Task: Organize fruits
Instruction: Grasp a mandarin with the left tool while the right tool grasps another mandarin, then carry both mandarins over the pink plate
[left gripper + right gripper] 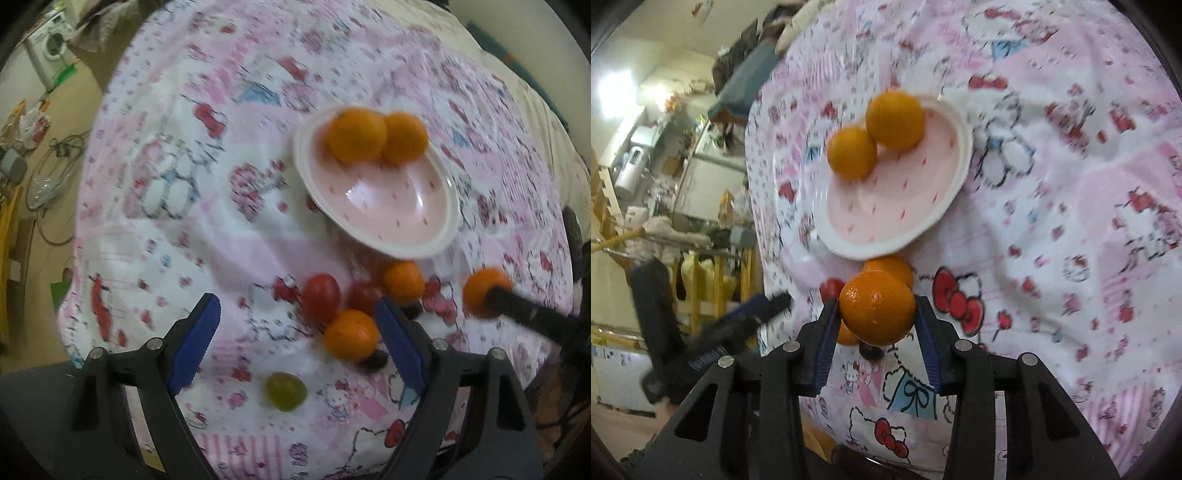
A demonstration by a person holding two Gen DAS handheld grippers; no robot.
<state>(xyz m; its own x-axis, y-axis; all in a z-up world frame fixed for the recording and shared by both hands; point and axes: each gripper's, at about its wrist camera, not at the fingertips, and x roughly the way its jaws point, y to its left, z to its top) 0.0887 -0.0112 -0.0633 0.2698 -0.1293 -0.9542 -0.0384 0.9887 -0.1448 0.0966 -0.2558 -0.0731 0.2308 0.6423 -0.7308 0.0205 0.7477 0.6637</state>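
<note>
A pink plate with a white rim (pixel 436 243) lies on the patterned cloth and holds two oranges (pixel 356 134) side by side at its far edge. Below it lie two loose oranges (pixel 351 334), two red tomatoes (pixel 321 297), a green grape (pixel 286 391) and dark grapes (pixel 376 360). My left gripper (pixel 297 301) hangs open over this cluster with nothing between its fingers. My right gripper (pixel 876 300) is shut on an orange (pixel 875 317), lifted above the cloth just in front of the plate (pixel 897 251).
The cloth-covered surface drops off at its left edge (pixel 85 221) to a cluttered floor with cables and a washing machine (pixel 51 48). In the right wrist view the left gripper (pixel 753 310) shows blurred at the left, near the fruit cluster.
</note>
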